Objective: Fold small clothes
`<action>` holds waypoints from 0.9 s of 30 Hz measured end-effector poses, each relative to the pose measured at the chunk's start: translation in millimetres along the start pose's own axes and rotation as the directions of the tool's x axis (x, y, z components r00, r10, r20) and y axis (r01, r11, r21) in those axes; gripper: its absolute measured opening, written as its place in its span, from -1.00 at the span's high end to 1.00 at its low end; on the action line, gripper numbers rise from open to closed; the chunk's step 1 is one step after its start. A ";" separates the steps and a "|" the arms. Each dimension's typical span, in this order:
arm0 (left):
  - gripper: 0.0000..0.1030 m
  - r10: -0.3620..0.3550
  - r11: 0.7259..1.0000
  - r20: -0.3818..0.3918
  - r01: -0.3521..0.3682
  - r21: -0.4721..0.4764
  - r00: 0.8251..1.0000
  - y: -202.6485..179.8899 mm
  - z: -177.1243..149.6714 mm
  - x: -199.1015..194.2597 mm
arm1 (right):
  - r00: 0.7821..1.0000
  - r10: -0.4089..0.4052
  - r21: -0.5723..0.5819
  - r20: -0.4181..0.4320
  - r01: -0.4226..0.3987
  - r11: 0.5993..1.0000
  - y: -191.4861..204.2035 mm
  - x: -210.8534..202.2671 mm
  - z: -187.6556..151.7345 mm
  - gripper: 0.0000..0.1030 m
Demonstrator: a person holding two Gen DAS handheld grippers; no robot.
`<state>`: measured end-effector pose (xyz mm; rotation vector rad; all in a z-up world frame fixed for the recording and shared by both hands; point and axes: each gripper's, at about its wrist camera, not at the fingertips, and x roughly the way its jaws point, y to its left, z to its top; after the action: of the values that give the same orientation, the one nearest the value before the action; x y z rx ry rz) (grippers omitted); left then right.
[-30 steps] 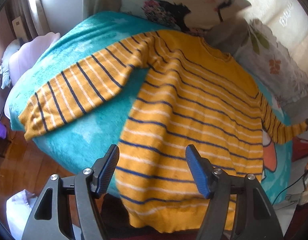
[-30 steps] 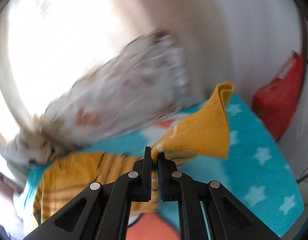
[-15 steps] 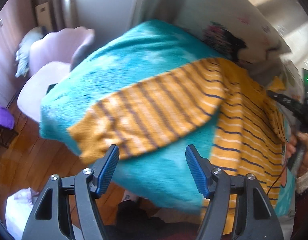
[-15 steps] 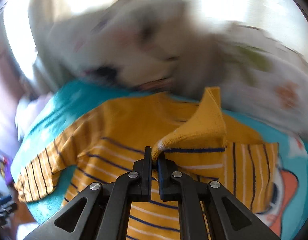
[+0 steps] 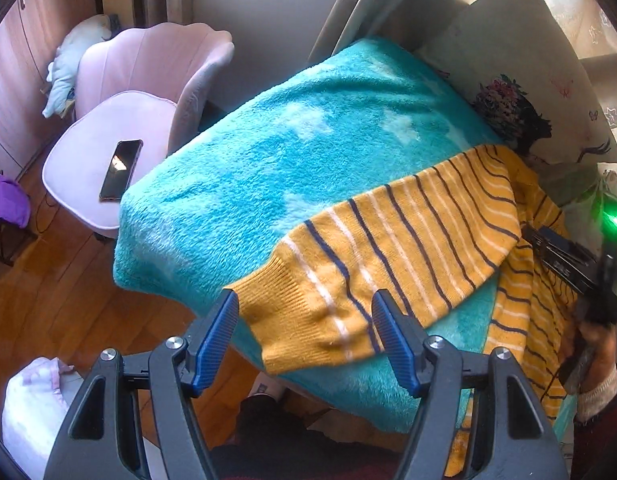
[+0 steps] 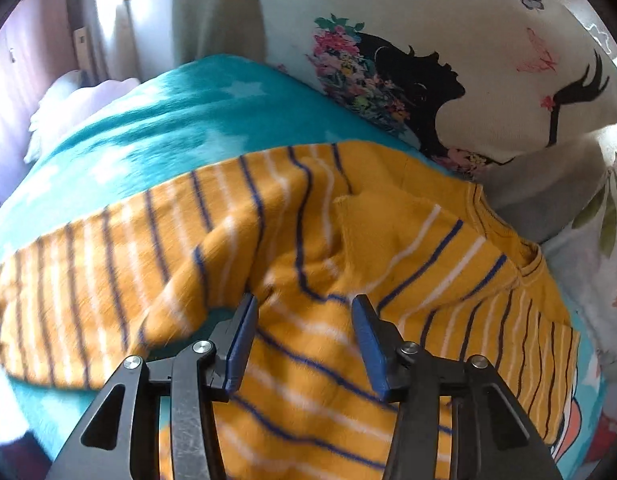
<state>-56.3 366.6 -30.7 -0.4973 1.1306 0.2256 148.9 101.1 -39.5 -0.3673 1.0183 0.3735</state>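
Note:
A yellow sweater (image 6: pixel 308 256) with navy and white stripes lies on a teal star blanket (image 5: pixel 268 152). Its left sleeve (image 5: pixel 372 264) stretches out across the blanket. My left gripper (image 5: pixel 304 332) is open, with the sleeve's ribbed cuff (image 5: pixel 284 316) between its blue pads, just above it. My right gripper (image 6: pixel 302 336) is open and empty over the sweater's body; the right sleeve (image 6: pixel 404 240) lies folded across the chest. The right gripper also shows in the left wrist view (image 5: pixel 564 260).
A printed pillow (image 6: pixel 448 60) and a floral cushion (image 6: pixel 596 240) lean behind the sweater. A pink chair (image 5: pixel 120 128) with a phone (image 5: pixel 121 169) on its seat stands left of the bed. Wooden floor (image 5: pixel 68 300) lies below the blanket's edge.
My right gripper carried the right sleeve over the sweater's body and let it go; its jaws are now open. My left gripper swung left from the hem to the left sleeve's cuff.

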 end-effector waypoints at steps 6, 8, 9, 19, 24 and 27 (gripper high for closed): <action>-0.32 -0.017 1.000 -0.016 0.017 -0.009 1.000 4.3 5.8 8.4 | 0.999 -0.054 0.265 -0.004 0.054 0.963 -78.6 -20.1 4.9 0.50; -0.32 -0.016 1.000 -0.028 0.015 -0.016 0.999 6.8 5.3 12.4 | 0.998 -0.054 0.276 -0.008 0.055 0.960 -83.3 -15.7 13.7 0.59; -0.32 -0.015 1.000 -0.033 0.014 -0.022 0.999 8.5 5.1 13.9 | 0.999 -0.046 0.275 -0.010 0.047 0.960 -81.6 -10.5 20.6 0.59; -0.32 0.030 0.997 0.004 -0.030 -0.065 1.000 31.6 9.3 3.2 | 0.969 0.242 0.346 -0.049 -0.211 0.914 -50.3 46.9 62.6 0.84; -0.32 0.094 0.982 0.023 -0.089 -0.165 0.995 68.7 16.1 -2.8 | 0.944 0.327 0.083 -0.035 -0.323 0.943 30.1 -14.9 57.9 0.33; -0.32 0.132 0.966 0.040 -0.120 -0.229 0.990 93.5 18.1 -11.8 | 0.891 0.441 -0.101 -0.104 -0.451 0.887 107.1 -36.4 30.6 -0.04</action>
<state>-85.5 457.6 -38.8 -0.6177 1.0896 0.4802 104.8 204.5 -6.3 -0.2549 1.1591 0.8480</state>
